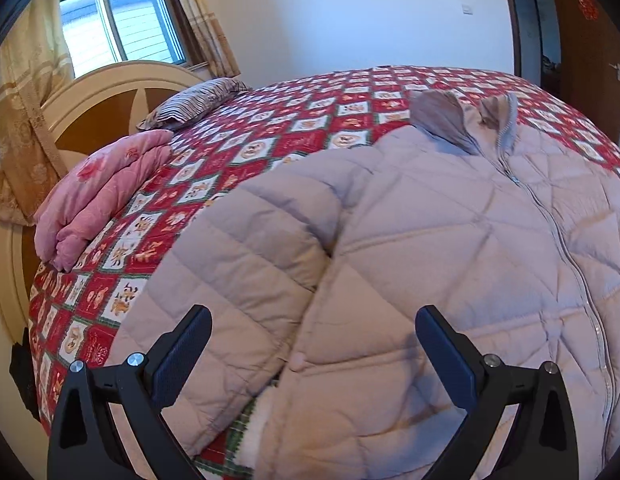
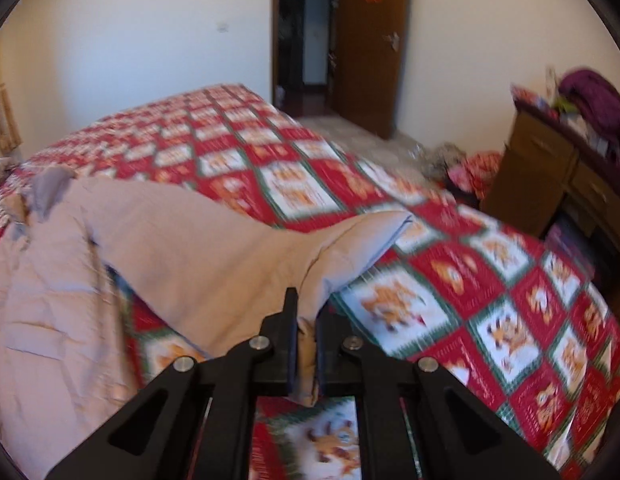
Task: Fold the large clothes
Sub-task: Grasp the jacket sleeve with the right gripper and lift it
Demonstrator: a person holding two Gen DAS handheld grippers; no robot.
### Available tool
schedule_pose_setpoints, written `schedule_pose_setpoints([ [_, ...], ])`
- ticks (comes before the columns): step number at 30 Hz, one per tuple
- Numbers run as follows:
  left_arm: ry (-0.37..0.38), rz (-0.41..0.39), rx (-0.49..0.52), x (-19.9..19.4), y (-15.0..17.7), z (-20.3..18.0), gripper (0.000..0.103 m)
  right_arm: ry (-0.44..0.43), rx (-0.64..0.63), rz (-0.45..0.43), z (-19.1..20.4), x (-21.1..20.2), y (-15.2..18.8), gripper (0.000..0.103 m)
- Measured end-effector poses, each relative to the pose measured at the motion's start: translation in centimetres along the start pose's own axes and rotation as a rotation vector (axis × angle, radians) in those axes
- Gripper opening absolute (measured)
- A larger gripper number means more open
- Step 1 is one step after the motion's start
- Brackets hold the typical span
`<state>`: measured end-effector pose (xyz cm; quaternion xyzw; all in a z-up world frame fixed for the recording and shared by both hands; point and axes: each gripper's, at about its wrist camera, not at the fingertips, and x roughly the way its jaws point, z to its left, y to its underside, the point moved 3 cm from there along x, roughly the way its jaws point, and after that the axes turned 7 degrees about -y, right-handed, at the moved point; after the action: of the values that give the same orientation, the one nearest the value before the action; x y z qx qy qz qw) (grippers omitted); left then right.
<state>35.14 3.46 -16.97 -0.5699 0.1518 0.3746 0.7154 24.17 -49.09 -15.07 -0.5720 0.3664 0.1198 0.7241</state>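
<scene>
A pale pink quilted jacket [image 1: 430, 220] lies front up on the red patterned bedspread [image 1: 294, 128], zipper closed and collar at the far end. Its left sleeve [image 1: 246, 256] rests along the body. My left gripper [image 1: 312, 344] hovers open just above the seam between that sleeve and the body, touching nothing. In the right wrist view the jacket's other sleeve [image 2: 214, 252] is lifted off the bedspread [image 2: 450, 288] and stretched out. My right gripper [image 2: 306, 332] is shut on that sleeve near its cuff [image 2: 374, 236].
A folded pink quilt [image 1: 98, 196] and a striped pillow [image 1: 194, 102] lie by the cream headboard [image 1: 110, 92]. A wooden dresser [image 2: 550, 172] piled with clothes stands right of the bed. A brown door [image 2: 370, 40] stands open at the far wall.
</scene>
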Motion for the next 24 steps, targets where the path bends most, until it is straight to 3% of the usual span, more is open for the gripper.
schedule_pose_setpoints([
  [11,-0.005,-0.008,-0.024,0.9,-0.9,1.8,0.102,-0.128,-0.198,-0.107,12.4,-1.9,-3.8,0.008],
  [24,-0.039,0.012,-0.049,3.6,-1.1,4.3,0.102,-0.288,-0.383,-0.092,26.3,0.6,-1.6,0.007],
])
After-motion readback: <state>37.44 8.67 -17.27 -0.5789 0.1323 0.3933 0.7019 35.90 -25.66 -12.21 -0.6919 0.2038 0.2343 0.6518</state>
